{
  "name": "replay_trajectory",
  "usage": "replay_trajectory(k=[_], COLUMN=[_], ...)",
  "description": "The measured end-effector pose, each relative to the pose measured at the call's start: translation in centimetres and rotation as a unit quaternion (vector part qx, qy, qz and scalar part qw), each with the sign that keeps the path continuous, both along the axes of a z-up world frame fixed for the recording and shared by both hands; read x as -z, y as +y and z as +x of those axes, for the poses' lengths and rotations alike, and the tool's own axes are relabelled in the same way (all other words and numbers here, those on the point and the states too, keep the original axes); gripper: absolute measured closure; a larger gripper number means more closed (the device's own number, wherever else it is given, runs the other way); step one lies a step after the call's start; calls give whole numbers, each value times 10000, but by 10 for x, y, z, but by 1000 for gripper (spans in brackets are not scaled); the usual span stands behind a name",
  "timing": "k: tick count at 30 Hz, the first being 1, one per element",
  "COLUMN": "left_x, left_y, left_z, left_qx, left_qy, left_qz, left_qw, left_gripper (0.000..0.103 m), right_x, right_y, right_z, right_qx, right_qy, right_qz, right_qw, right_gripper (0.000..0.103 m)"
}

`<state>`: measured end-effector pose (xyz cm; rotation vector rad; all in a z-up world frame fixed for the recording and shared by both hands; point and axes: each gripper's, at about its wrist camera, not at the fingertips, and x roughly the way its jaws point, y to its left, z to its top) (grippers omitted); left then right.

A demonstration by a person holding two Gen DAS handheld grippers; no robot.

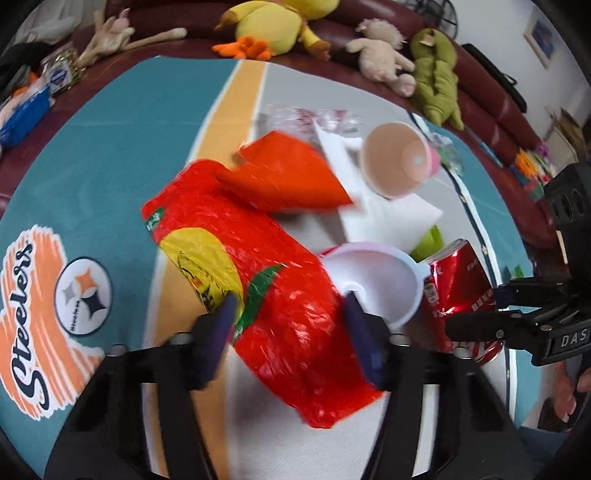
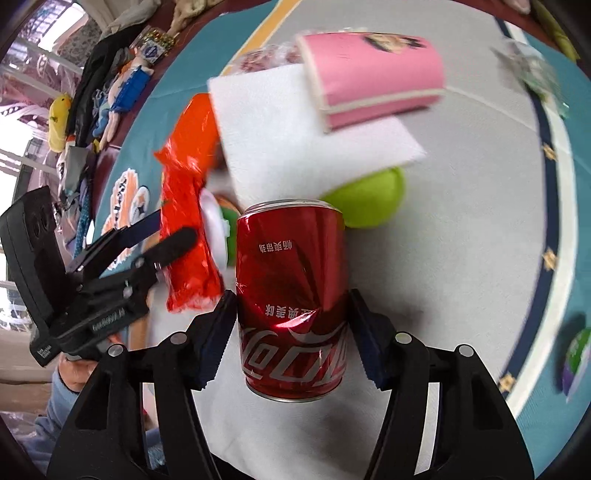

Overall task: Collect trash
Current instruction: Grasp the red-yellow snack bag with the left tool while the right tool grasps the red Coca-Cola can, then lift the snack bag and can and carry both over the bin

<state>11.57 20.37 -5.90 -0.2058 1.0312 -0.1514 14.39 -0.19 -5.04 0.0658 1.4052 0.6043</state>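
Observation:
A red snack bag lies on the rug between the open fingers of my left gripper; it also shows in the right wrist view. A white plastic cup lies beside it. My right gripper has its fingers against both sides of a dented red Coca-Cola can, which also shows in the left wrist view. A pink paper cup lies on its side on a white napkin. The cup also shows in the right wrist view. A green round thing lies behind the can.
The trash lies on a grey and teal Steelers rug. Several plush toys sit on a dark red sofa behind it. Clear wrappers lie beyond the napkin. A small green and purple item lies at the right.

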Motion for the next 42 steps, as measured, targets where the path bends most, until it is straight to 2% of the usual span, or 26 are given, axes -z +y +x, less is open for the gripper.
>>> replay_trajectory(k=[2,5,10,23,27,42], left_x=[-1,-3,-13,-55,-64,-93], left_y=[-10,-31,-61,-138,-159,-261], left_z=[-1,-5,-13,-35,-37,-46], left_qx=[147,362,655,1353,1532,2338], left_qy=[-10,-63,-140,-465,-494,-787], left_qz=[-27,21,-73,82,22,154], left_qw=[9999,9993,9977,9897,9870,9690], left_gripper=[64,77,90,91,91,92], right_x=[0,-1,-4,-16,-20,-35], right_y=[-12,-33,-73,-156,-177,-267], right_z=[-3,-9,-19,-53,-60,-82], right_qx=[84,260,593,1156,1307,2017], right_qy=[0,-51,-105,-357,-439,-815], right_qz=[-2,-21,16,390,523,942], right_qw=[10000,9996,9982,9919,9891,9715], right_gripper=[45,45,45,44,45,44])
